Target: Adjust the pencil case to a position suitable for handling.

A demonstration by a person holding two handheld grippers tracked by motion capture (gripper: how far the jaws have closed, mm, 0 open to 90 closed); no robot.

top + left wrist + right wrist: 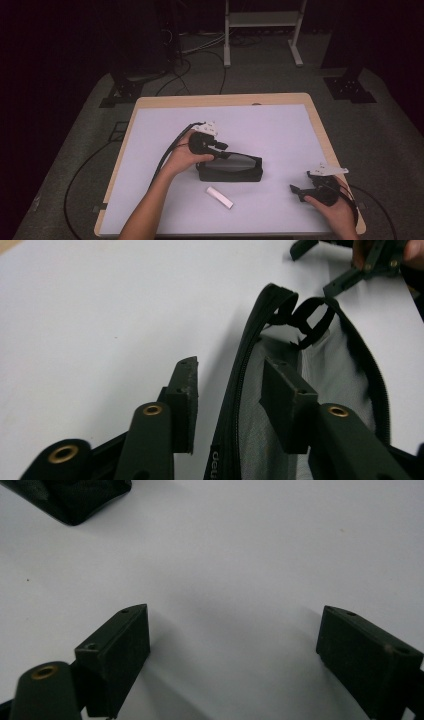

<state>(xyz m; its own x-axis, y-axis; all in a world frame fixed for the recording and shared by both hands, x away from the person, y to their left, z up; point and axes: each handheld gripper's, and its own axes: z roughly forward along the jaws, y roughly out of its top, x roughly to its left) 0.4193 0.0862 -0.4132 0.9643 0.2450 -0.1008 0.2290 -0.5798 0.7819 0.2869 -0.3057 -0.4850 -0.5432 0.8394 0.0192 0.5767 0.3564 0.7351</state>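
Observation:
A black zip pouch [231, 169] lies open at the middle of the white mat [280, 130]. My left gripper [226, 151] is at the pouch's left end, open. In the left gripper view its jaws straddle the zipper rim [231, 390]: one finger [182, 390] stands outside over the mat, the other finger [287, 400] is inside over the grey mesh lining [325, 370]. A small white stick [220, 197] lies in front of the pouch. My right gripper [301, 182] rests near the mat's front right, open and holding nothing [235, 615]. A corner of the pouch [75, 495] is far off in the right gripper view.
The mat covers a wooden table whose edge [320, 130] shows at the right. Black cables [80, 175] trail off the left side onto the grey floor. A white stand [262, 30] and dark tripod feet [350, 87] are beyond the table.

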